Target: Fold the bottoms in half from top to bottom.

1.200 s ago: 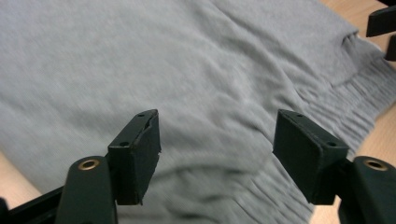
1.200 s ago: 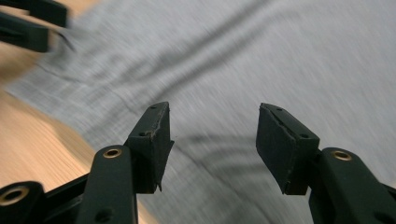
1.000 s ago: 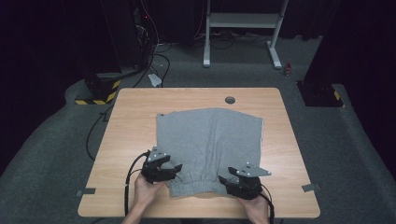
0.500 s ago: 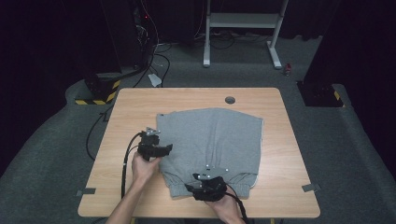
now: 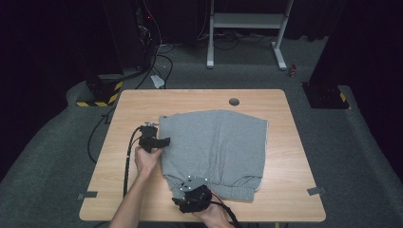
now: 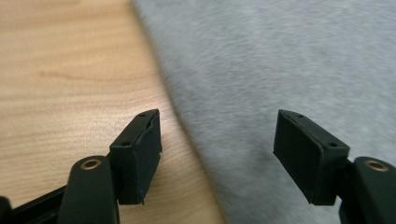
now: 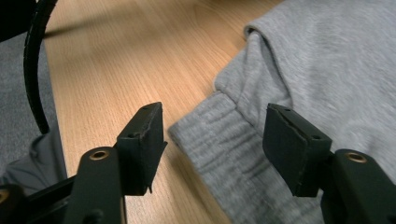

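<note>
The grey shorts (image 5: pixel 216 149) lie flat on the wooden desk (image 5: pixel 199 97), folded in half into a roughly rectangular pad, right of the desk's centre line. The long axis runs from the near edge of the desk toward the far edge. The ribbed elastic waistband (image 5: pixel 223 190) forms the near end and points toward the person; the far end lies short of the round cable hole (image 5: pixel 234 101). The right side of the pad shows a thin pale seam line.

Left hand-held gripper (image 5: pixel 159 142): positioned at the left edge of the shorts, about halfway along the long axis, pointing right across the desk. In the left gripper view the jaws stand wide apart and have just been opening a little further. The left jaw is over bare wood and the right jaw is over grey fabric, so the cloth's edge (image 6: pixel 187 121) passes between them. The pads do not press on the fabric.

Right hand-held gripper (image 5: pixel 183 192): positioned at the near left corner of the shorts, at the waistband end. In the right gripper view the jaws stand wide apart and have just been opening. The waistband corner (image 7: pixel 210 135) lies between them, unclamped. A black cable (image 7: pixel 35 70) curves along the left of that view.

Cables trail from both hand-held grippers toward the near edge of the desk.
</note>
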Motion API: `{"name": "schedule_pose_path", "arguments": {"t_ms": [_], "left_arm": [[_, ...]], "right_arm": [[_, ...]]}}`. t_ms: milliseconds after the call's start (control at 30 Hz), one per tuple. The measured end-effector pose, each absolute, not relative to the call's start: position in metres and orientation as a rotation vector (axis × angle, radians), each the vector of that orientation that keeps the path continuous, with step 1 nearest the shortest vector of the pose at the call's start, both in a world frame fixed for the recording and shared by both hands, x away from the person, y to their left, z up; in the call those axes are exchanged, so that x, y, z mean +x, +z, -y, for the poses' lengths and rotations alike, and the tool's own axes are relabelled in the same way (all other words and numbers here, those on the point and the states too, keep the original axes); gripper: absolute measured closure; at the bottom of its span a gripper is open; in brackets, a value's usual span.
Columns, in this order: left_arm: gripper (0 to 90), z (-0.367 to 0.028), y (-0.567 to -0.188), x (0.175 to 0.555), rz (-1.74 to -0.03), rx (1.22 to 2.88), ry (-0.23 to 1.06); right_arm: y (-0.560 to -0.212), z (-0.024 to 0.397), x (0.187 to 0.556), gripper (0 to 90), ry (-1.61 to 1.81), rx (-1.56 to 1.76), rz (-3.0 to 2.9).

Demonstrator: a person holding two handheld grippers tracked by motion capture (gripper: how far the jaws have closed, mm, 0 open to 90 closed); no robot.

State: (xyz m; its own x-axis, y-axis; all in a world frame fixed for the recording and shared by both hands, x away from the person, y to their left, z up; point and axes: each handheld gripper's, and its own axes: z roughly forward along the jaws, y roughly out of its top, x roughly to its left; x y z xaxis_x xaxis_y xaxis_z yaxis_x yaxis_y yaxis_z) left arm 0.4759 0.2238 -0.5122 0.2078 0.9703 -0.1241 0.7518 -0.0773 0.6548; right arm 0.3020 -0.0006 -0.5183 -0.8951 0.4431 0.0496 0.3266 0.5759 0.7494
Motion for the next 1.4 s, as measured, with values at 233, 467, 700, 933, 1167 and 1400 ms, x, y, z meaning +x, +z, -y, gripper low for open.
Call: {"name": "schedule_pose_path", "arguments": {"t_ms": [233,467,700,933,1167,1400], "left_arm": [[36.8,-0.218,-0.514,0.478,-1.589,1.881,0.519],[57.5,-0.212,-0.515,0.476,-1.544,1.936,0.594],[74.8,-0.215,-0.514,0.476,-1.551,1.927,0.568],[84.4,-0.221,-0.514,0.478,-1.563,1.885,0.492],[87.9,-0.232,-0.507,0.477,-1.552,1.792,0.395],[88.2,-0.235,-0.493,0.474,-1.49,1.782,0.362]], "right_arm": [[-0.52,-0.012,0.3,33.9,1.103,0.591,-2.657],[-0.521,-0.019,0.291,37.0,1.023,0.6,-2.619],[-0.517,-0.016,0.291,60.7,0.979,0.605,-2.604],[-0.516,-0.011,0.289,77.9,0.945,0.577,-2.584],[-0.509,-0.001,0.292,79.3,0.99,0.606,-2.613],[-0.501,0.007,0.291,79.3,1.041,0.618,-2.615]]}}
